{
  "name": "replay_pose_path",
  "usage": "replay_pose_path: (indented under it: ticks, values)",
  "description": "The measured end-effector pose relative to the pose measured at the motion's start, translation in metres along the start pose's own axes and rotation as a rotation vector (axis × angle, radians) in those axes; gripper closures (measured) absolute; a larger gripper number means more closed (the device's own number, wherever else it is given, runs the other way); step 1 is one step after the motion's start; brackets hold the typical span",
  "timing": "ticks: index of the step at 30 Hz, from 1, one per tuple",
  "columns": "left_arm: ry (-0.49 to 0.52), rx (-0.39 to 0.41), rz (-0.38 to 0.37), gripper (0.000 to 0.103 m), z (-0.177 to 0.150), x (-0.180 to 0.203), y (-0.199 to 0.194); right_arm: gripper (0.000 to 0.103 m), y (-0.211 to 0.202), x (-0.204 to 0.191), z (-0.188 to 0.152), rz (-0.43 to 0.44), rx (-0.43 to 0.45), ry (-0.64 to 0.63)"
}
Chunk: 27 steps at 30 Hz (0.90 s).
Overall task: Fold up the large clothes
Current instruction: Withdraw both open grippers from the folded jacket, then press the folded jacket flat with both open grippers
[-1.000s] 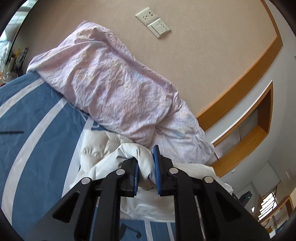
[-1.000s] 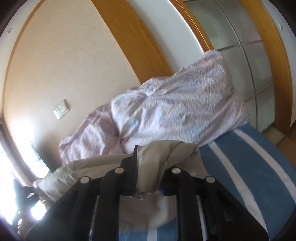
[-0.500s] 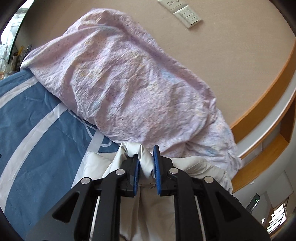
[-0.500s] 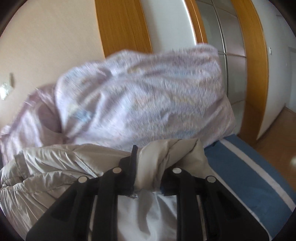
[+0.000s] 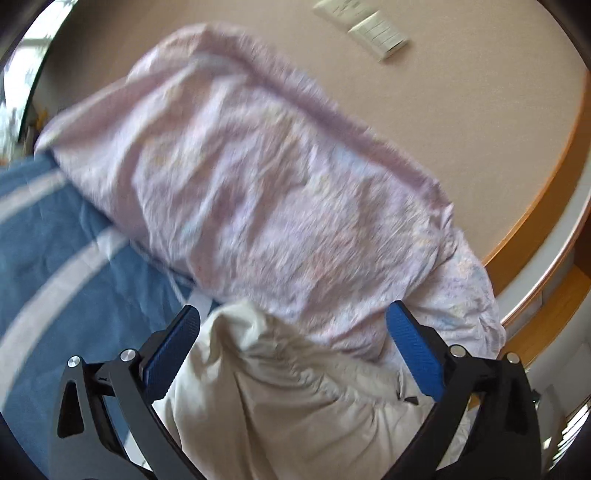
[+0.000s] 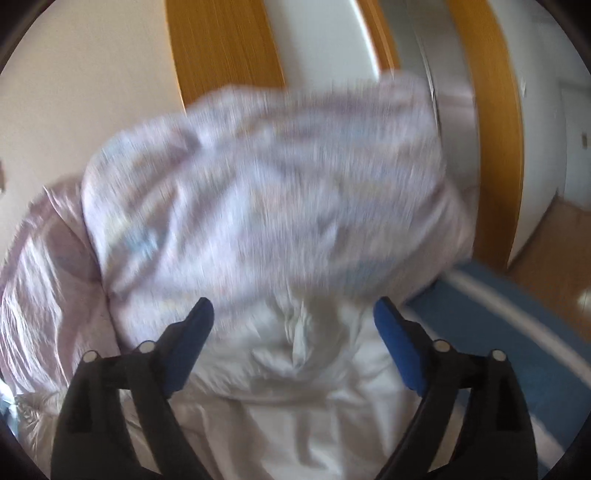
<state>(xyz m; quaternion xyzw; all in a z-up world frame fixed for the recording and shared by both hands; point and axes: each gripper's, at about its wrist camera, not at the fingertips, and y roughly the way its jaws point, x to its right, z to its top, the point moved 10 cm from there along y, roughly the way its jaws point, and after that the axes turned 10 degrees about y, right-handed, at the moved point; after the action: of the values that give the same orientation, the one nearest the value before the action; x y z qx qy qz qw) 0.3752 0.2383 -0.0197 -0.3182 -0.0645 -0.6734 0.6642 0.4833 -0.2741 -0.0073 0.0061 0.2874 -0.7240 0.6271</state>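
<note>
The white jacket lies on the bed, and its length runs from under the tongs forward to the pink duvet. Its front edge touches the foot of that duvet. In the right view the jacket shows the same direction, with a small gathered fold in the middle just ahead of the tongs.

The left tongs are wide apart and hold nothing; the jacket lies between and below the two blue pads. The right tongs are also wide apart and empty, above the jacket.

The jacket is puffy and quilted, with soft wrinkles and a slightly shiny cloth. The duvet is a big crumpled heap, pale pink with a faint pattern, blurred in both views. The pads are ribbed; the arms behind them are black with silver screws.

The bed cover is blue with white stripes, to the left of the left tongs and to the right of the right tongs. Behind the duvet stands a beige wall with a white switch plate and a wooden frame.
</note>
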Motion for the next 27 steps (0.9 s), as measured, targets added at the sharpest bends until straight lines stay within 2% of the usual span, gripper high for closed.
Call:
replay_pose_path:
  ticks: [2,4,6,8,13,18,22,27]
  values:
    - [0.076,0.01,0.007,0.002,0.007,0.016,-0.013,0.013,-0.018,-0.01,0.006,0.028,0.028,-0.041]
    - [0.18,0.022,0.016,0.001,0.005,0.036,-0.026,0.013,-0.031,-0.025,-0.002,0.083,0.006,-0.092]
    - [0.306,0.022,0.045,0.001,-0.008,0.06,-0.037,0.014,-0.041,-0.046,-0.021,0.124,-0.035,-0.174]
    - [0.387,0.008,0.057,0.001,-0.026,0.078,-0.04,0.014,-0.049,-0.07,-0.052,0.165,-0.085,-0.278]
    - [0.521,-0.081,0.091,0.001,-0.074,0.108,-0.024,0.014,-0.053,-0.114,-0.11,0.201,-0.156,-0.445]
    - [0.599,-0.162,0.173,0.001,-0.104,0.105,0.013,0.014,-0.034,-0.125,-0.136,0.147,-0.209,-0.487]
    - [0.637,-0.223,0.253,0.001,-0.115,0.094,0.048,0.014,-0.001,-0.118,-0.149,0.016,-0.239,-0.495]
    - [0.597,-0.287,0.257,0.001,-0.123,0.083,0.071,0.008,0.027,-0.096,-0.17,-0.043,-0.307,-0.421]
